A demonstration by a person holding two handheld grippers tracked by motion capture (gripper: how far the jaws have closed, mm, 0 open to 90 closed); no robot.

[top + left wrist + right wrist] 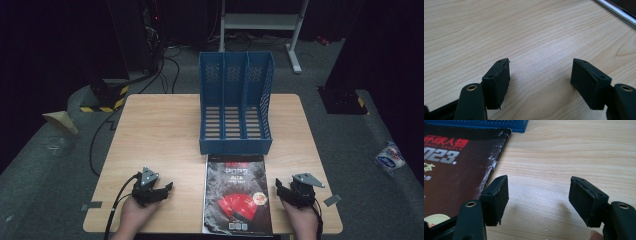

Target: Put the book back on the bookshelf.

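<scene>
The rectangular light wooden table (160, 135) is lying under everything. The blue perforated plastic file rack with three upright compartments (235, 102) is standing at 12 o'clock on the table, its open front facing the person. The glossy dark magazine with red cover art (237, 195) is lying flat at 6 o'clock, its top edge just beside the base of the rack and its bottom edge hanging slightly past the near table edge. The black left gripper (167, 188) is resting at 7 o'clock, well apart from the magazine, and the left gripper view is showing its jaws standing wide apart over bare wood with nothing between them. The black right gripper (278, 188) is sitting at 5 o'clock, just beside the magazine's right edge; in the right gripper view its jaws are likewise spread apart and holding nothing, the left-hand one sitting at the worn edge of the cover.
</scene>
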